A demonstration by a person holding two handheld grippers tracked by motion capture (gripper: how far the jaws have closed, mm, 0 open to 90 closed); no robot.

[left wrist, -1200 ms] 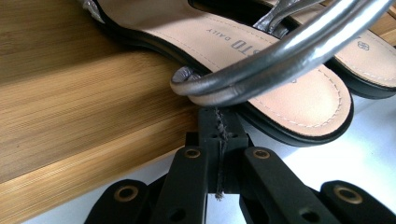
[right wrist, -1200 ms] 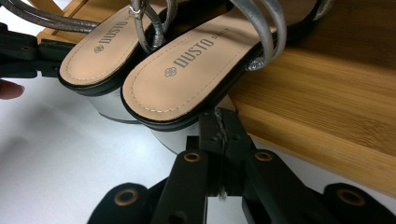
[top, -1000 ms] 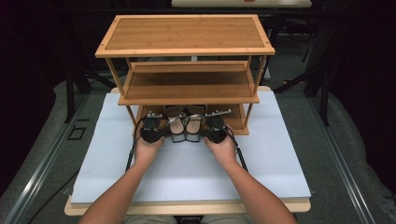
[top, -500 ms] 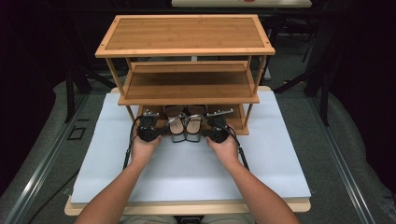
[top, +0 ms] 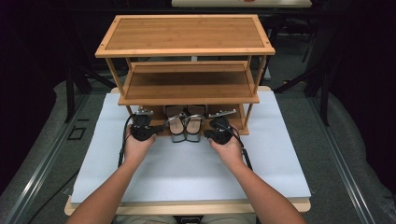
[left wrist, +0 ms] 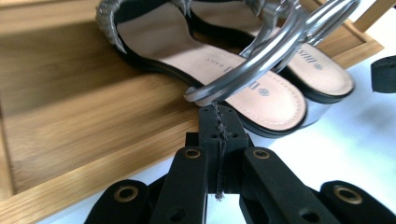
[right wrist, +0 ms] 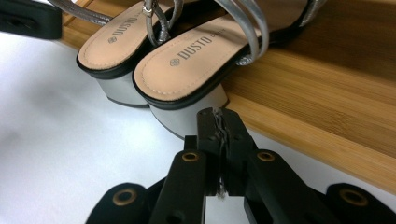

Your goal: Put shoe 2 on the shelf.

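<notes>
Two sandals (top: 186, 127) sit side by side on the bottom shelf (top: 233, 125) of a wooden rack (top: 185, 32), heels jutting over the shelf's front edge toward me, above the white surface (top: 187, 172). I hold my left hand-held gripper (top: 143, 130) just left of the pair, its jaws pressed together; in the left gripper view (left wrist: 218, 122) the closed tips sit right under the grey heel strap (left wrist: 261, 53) of the nearer sandal (left wrist: 205, 65), and I cannot tell whether the strap is pinched or merely resting on them. My right hand-held gripper (top: 217, 134) sits just right of the pair, jaws likewise together on nothing; in the right gripper view (right wrist: 218, 123) its tips point at the silver heel (right wrist: 187, 114) of the nearer sandal (right wrist: 191, 70), close to it, contact unclear. Both hands (top: 136, 148) rest low over the surface, at the front edge of the rack.
</notes>
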